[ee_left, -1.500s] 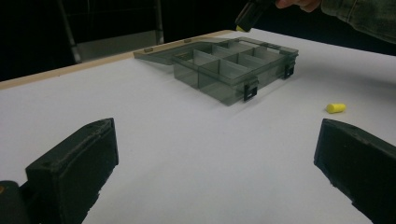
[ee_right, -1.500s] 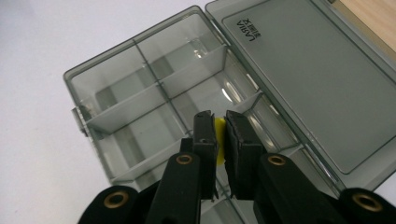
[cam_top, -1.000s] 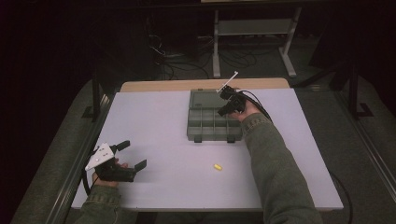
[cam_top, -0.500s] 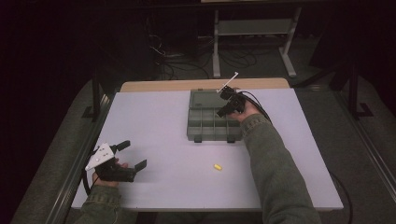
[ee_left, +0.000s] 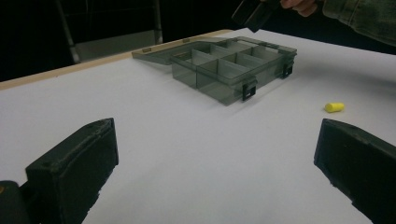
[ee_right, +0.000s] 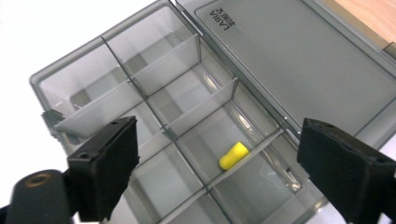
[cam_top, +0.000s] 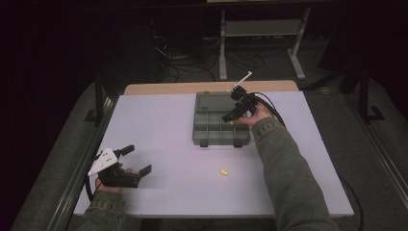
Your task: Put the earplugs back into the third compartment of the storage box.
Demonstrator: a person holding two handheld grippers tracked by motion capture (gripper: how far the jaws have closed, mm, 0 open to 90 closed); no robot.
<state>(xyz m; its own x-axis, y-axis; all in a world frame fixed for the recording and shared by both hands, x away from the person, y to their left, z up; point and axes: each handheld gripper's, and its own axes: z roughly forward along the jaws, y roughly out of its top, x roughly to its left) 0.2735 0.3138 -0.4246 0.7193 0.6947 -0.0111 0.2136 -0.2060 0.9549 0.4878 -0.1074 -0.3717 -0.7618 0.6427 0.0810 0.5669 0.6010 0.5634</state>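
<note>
left gripper (cam_top: 135, 160) low at the near-left table (cam_top: 159, 130) edge, jaws wide apart, empty | organizer box (cam_top: 219, 120) lid open, 1 yellow earplug (ee_right: 233, 156) in a compartment | right gripper (cam_top: 230, 115) poised over it, jaws apart, empty | step: likely drop made; next: second earplug (cam_top: 223, 172) on table needs picking up.

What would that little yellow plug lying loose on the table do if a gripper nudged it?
The yellow plug looks rounded and lies on its side, so it would probably roll. It seems tiny beside the compartment box, likely very light and easily flicked away.
</note>
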